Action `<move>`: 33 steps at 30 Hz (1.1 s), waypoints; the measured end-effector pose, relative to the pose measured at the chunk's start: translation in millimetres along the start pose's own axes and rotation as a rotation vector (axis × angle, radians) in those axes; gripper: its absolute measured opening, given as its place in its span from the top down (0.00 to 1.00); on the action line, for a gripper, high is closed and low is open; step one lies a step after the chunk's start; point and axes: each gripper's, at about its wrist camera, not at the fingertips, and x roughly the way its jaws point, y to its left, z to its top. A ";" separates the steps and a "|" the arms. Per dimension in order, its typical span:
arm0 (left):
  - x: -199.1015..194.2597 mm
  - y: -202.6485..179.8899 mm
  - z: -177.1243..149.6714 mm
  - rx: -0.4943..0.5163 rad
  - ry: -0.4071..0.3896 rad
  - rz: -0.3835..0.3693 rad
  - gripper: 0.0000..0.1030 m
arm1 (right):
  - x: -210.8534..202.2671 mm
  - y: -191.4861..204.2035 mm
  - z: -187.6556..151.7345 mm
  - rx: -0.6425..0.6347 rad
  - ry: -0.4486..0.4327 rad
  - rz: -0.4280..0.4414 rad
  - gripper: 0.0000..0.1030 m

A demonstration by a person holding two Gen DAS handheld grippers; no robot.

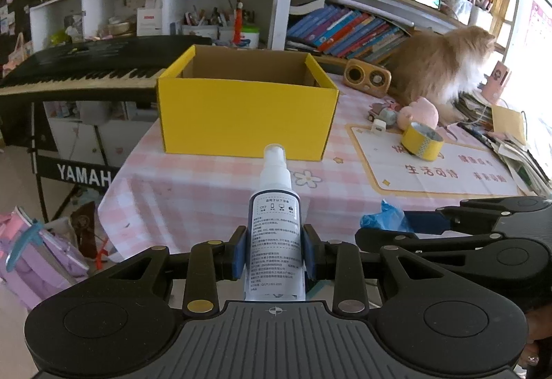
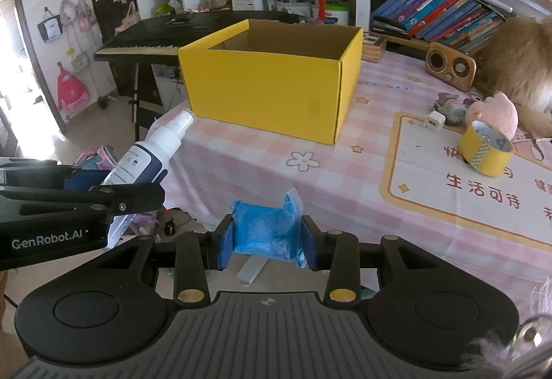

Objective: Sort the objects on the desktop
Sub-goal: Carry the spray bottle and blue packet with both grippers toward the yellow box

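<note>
My left gripper [image 1: 275, 249] is shut on a white spray bottle [image 1: 274, 206] with a dark blue label, its nozzle pointing toward the open yellow cardboard box [image 1: 246, 116]. The same bottle [image 2: 151, 151] shows at the left of the right wrist view, held by the left gripper [image 2: 114, 192]. My right gripper [image 2: 266, 242] is shut on a crumpled blue plastic packet [image 2: 265, 227], held over the near edge of the pink checked tablecloth [image 2: 248, 158]. The packet [image 1: 383, 216] also peeks out at the right of the left wrist view. The yellow box [image 2: 272, 92] stands ahead of both grippers.
A roll of yellow tape [image 2: 486, 149], a pink plush toy [image 2: 496, 115], a small toy car [image 2: 448, 108], a white charger [image 2: 434, 122] and a wooden radio [image 2: 450, 66] lie on the right side. A furry animal [image 1: 441, 65] sits behind them. A black keyboard [image 1: 82, 68] stands left of the table.
</note>
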 end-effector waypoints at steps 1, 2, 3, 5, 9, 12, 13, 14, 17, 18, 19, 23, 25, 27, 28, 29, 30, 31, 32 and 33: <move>-0.8 1.8 0.0 -0.001 -0.001 0.002 0.70 | 0.5 1.4 0.4 -0.002 -0.001 0.002 0.64; -1.3 3.0 0.0 -0.003 -0.002 0.004 0.70 | 1.0 2.8 0.6 -0.005 -0.002 0.003 0.64; -1.8 4.7 0.1 -0.004 -0.003 0.006 0.70 | 1.6 4.7 1.4 -0.008 -0.004 0.006 0.64; -3.5 8.4 0.0 -0.008 -0.005 0.011 0.70 | 2.1 7.6 2.0 -0.012 -0.005 0.009 0.64; -6.1 14.2 0.6 -0.022 -0.009 0.024 0.70 | 4.8 13.4 6.4 -0.023 -0.007 0.020 0.64; -6.2 18.5 -0.2 -0.034 -0.006 0.030 0.70 | 5.5 18.1 8.5 -0.038 -0.005 0.030 0.64; -6.2 19.9 -0.5 -0.038 -0.006 0.030 0.70 | 5.8 19.3 8.8 -0.041 -0.004 0.032 0.64; -6.2 20.9 -0.4 -0.040 -0.005 0.031 0.70 | 6.6 20.2 9.6 -0.044 -0.003 0.034 0.64; -6.2 23.5 -0.8 -0.049 -0.005 0.037 0.70 | 8.5 22.5 10.4 -0.052 0.002 0.042 0.64; -5.7 24.0 -0.9 -0.051 -0.003 0.038 0.70 | 9.2 23.3 10.6 -0.056 0.004 0.046 0.64; -5.3 24.3 -1.0 -0.052 -0.001 0.038 0.70 | 9.8 24.0 10.5 -0.059 0.006 0.048 0.64; -3.8 23.9 -1.0 -0.052 0.008 0.039 0.70 | 11.3 24.8 10.6 -0.057 0.010 0.052 0.64; -2.7 24.5 -1.3 -0.053 0.011 0.039 0.70 | 12.2 24.6 10.7 -0.055 0.013 0.054 0.64; -1.0 23.5 -0.9 -0.053 0.015 0.037 0.70 | 13.3 23.7 10.8 -0.052 0.016 0.054 0.64; -0.1 23.0 -1.1 -0.052 0.017 0.036 0.70 | 13.7 23.0 10.8 -0.051 0.018 0.055 0.64; 1.1 22.2 -0.6 -0.051 0.019 0.035 0.70 | 14.2 21.8 10.4 -0.048 0.019 0.055 0.64; 2.2 21.1 -0.3 -0.050 0.021 0.035 0.70 | 14.7 21.2 9.9 -0.046 0.019 0.055 0.64; 3.2 21.0 0.1 -0.050 0.023 0.036 0.70 | 15.7 20.3 10.0 -0.044 0.021 0.056 0.64; 4.2 21.1 0.4 -0.049 0.024 0.038 0.70 | 16.9 19.6 10.1 -0.042 0.022 0.057 0.64; 5.1 22.1 0.9 -0.051 0.025 0.040 0.70 | 18.2 18.8 10.6 -0.042 0.024 0.059 0.64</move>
